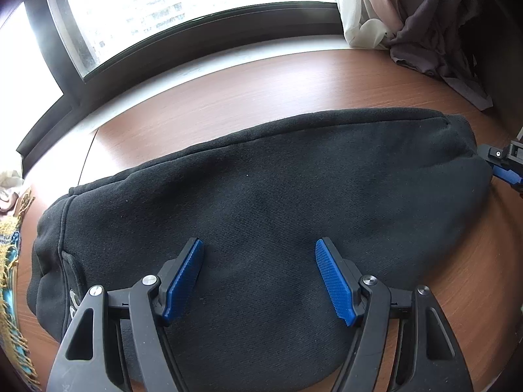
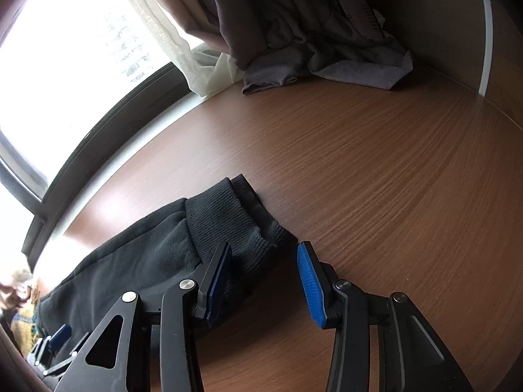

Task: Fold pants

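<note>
The black pants (image 1: 261, 196) lie folded lengthwise across the brown wooden table (image 1: 261, 85), waistband at the left, cuffs at the right. My left gripper (image 1: 260, 258) is open, above the near middle of the pants, holding nothing. My right gripper (image 2: 264, 261) is open at the ribbed cuffs (image 2: 235, 215), its left finger over the cuff cloth and its right finger over bare table. The right gripper also shows at the right edge of the left wrist view (image 1: 505, 170). The left gripper shows at the lower left of the right wrist view (image 2: 55, 339).
A window (image 1: 196, 3) with a dark frame runs along the table's far side. Curtains and a grey crumpled cloth (image 1: 438, 52) sit at the far right corner. A yellow and teal fringed cloth (image 1: 9, 261) lies at the left edge.
</note>
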Tool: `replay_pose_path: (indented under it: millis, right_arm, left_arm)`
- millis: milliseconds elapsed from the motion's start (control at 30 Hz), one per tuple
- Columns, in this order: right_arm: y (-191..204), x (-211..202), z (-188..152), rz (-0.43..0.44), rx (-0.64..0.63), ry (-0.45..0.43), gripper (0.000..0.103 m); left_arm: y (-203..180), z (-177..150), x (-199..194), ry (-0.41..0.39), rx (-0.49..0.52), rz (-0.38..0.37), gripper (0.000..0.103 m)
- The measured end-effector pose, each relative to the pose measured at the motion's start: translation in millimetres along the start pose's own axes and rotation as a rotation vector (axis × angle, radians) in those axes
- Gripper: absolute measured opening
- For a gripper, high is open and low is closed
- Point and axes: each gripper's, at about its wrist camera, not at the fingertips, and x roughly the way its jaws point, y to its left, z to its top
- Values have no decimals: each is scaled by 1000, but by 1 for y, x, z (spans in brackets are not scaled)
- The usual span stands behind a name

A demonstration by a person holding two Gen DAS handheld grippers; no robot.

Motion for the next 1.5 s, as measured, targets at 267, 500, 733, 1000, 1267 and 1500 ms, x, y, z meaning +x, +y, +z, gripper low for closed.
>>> replay_pose_path:
  millis: [267, 500, 733, 1000, 1267, 1500]
  right_arm:
    - [1, 14, 3, 27, 34, 11, 32]
    - [8, -3, 9, 21, -7, -30, 14]
    - [46, -54, 26, 127, -116, -150, 13]
    - [131, -99, 30, 259, -304, -266, 13]
    - [225, -129, -2, 373, -445, -304, 13]
    - [296, -144, -50, 439, -571, -291, 13]
  left_arm:
    - [0, -1, 3, -4, 3, 9, 74]
    - [7, 0, -11, -33, -46, 0, 73]
    - [26, -4, -38, -58, -131, 80, 73]
    - [90, -16, -69, -66, -270, 97, 73]
    - [175, -40, -107, -128, -321, 160, 74]
    - [238, -68, -114, -123, -381, 176, 75]
